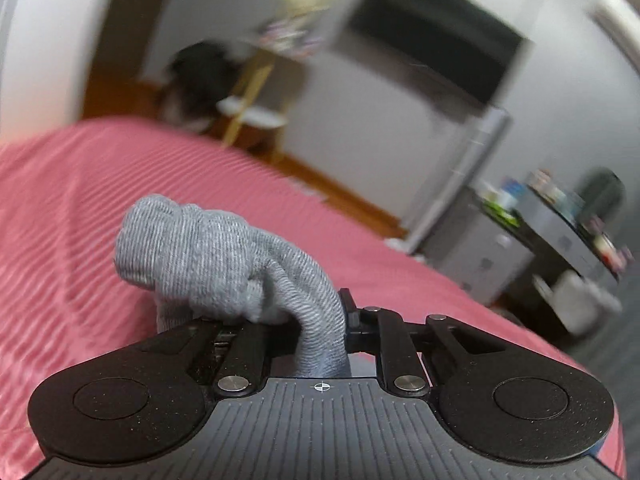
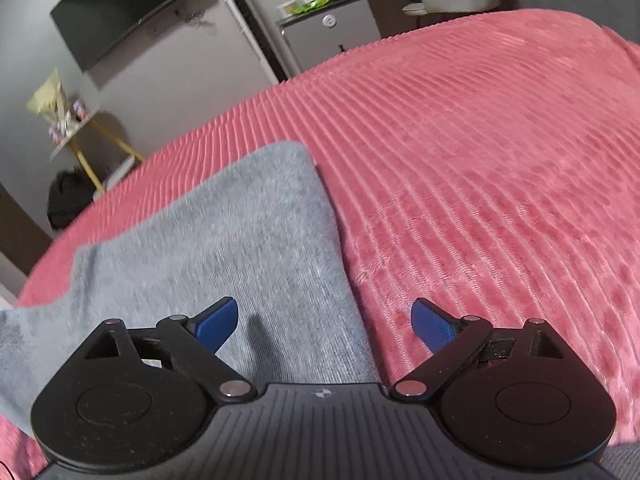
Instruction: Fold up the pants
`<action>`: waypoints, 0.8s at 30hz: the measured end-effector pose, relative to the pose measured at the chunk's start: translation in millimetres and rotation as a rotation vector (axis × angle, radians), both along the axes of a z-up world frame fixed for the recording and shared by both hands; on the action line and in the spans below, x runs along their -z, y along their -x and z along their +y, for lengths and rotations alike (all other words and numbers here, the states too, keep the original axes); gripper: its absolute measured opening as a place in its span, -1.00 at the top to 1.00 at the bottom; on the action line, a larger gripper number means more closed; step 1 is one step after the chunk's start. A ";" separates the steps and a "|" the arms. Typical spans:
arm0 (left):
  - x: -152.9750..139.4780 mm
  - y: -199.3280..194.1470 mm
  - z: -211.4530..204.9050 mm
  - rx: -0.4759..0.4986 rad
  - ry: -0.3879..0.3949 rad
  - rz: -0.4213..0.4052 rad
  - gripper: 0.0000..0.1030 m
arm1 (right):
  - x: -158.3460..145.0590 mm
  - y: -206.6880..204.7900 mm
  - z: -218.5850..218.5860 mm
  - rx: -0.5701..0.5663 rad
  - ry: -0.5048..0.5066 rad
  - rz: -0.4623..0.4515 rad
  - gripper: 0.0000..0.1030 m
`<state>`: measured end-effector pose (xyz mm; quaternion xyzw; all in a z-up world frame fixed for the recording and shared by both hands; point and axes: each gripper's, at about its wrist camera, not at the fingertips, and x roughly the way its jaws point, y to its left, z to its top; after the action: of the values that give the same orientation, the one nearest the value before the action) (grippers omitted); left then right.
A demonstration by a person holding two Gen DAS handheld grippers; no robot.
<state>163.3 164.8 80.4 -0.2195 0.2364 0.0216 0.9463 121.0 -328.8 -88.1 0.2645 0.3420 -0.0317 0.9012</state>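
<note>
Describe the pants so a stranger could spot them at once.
Find the bed under its pink ribbed blanket. On it lie the grey knit pants, one bunched end clamped in the left claw. They are the only grey fabric there.

Left gripper [image 1: 316, 320] — jaws drawn in tight, clamped on a bunched fold of the grey pants [image 1: 224, 256], fabric bulging up and over the fingers so the pads are hidden. Right gripper [image 2: 325, 322] — jaws spread wide, blue pads [image 2: 218, 326] angled outward, nothing between them; left pad hovers over the grey cloth, right pad beyond its edge.
</note>
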 end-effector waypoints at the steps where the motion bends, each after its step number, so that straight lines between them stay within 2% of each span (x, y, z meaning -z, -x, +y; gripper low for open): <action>1: -8.3 3.6 -19.6 0.047 -0.036 -0.016 0.67 | -1.2 1.9 -2.0 0.007 -0.012 -0.010 -0.83; 4: -22.6 10.3 -101.3 0.241 -0.200 -0.056 0.67 | -4.0 6.6 -7.1 0.018 -0.045 -0.035 -0.83; 6: -20.9 16.9 -153.5 0.377 -0.279 -0.061 0.63 | -5.5 10.0 -9.4 0.018 -0.059 -0.049 -0.83; 9: 3.4 24.6 -221.4 0.559 -0.356 0.014 0.44 | -9.2 17.3 -10.7 0.011 -0.083 -0.067 -0.83; 12: 38.0 34.0 -257.5 0.625 -0.403 0.127 0.33 | -15.6 26.9 -11.0 -0.003 -0.110 -0.078 -0.83; 15: 47.5 52.6 -262.8 0.593 -0.443 0.145 -0.07 | -22.2 35.3 -9.2 -0.024 -0.132 -0.083 -0.83; 17: 47.9 68.4 -249.4 0.556 -0.405 0.138 -0.30 | -25.1 37.4 -5.6 -0.046 -0.154 -0.076 -0.83; 19: 53.0 81.6 -227.1 0.463 -0.368 0.167 -0.38 | -25.3 35.2 -0.8 -0.063 -0.195 -0.063 -0.83; 21: 60.1 78.1 -204.2 0.355 -0.324 0.197 -0.38 | -20.7 25.9 4.0 -0.088 -0.259 -0.031 -0.83; 23: 66.0 77.2 -181.3 0.245 -0.228 0.242 -0.41 | -11.9 13.1 8.5 -0.104 -0.350 0.014 -0.83; 24: 66.8 74.7 -172.2 0.221 -0.176 0.259 -0.42 | -6.0 5.1 11.9 -0.111 -0.402 0.045 -0.83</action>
<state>88.5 -7.4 13.6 -0.1042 0.3763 -0.0336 0.9200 116.0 -316.9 -82.1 0.4190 0.3755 0.0813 0.8227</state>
